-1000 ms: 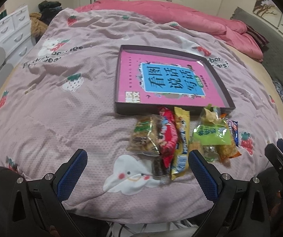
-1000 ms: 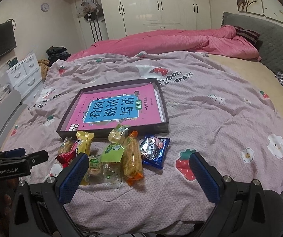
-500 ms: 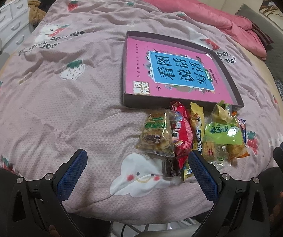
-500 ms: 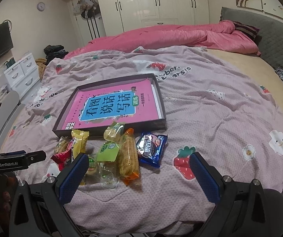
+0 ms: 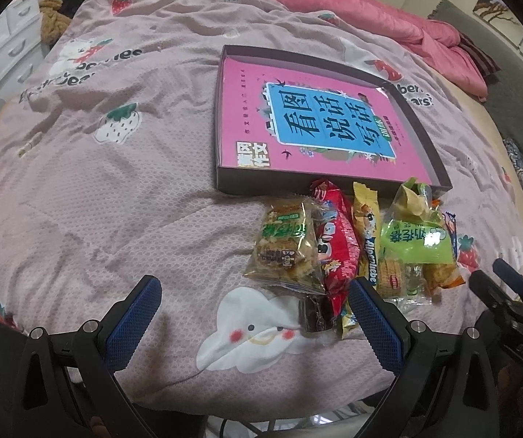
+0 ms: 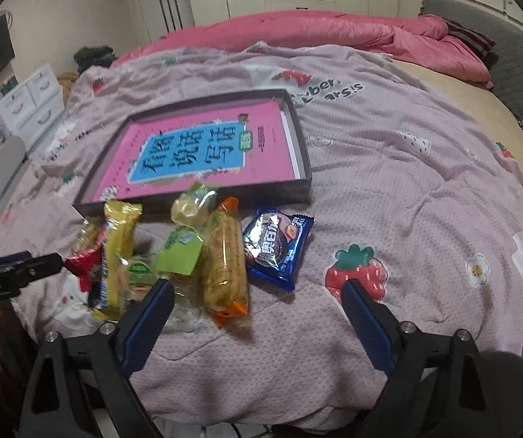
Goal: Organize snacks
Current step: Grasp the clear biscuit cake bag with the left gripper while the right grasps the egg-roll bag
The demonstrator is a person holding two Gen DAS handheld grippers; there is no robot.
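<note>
A heap of snack packets lies on the lilac quilt in front of a shallow dark tray (image 5: 261, 187) (image 6: 261, 197) that holds a pink book (image 5: 316, 116) (image 6: 195, 149). From left to right lie a clear biscuit bag (image 5: 285, 248), a red packet (image 5: 334, 241), a yellow bar (image 5: 365, 233) (image 6: 119, 241), a green packet (image 5: 414, 237) (image 6: 181, 252), an orange cracker packet (image 6: 225, 266) and a blue cookie packet (image 6: 276, 248). My left gripper (image 5: 254, 314) hovers open just short of the biscuit bag. My right gripper (image 6: 257, 314) hangs over the orange and blue packets, jaws closing, pads touching nothing.
A pink duvet (image 6: 316, 33) is bunched at the far side of the bed, with a grey headboard (image 6: 516, 58) at the right. White drawers (image 6: 31, 106) stand off the bed's left side. The bed's near edge runs just under both grippers.
Both grippers have sunk and come closer to the snack heap, which now looks larger. The right gripper's fingers stand a little nearer together than before.
</note>
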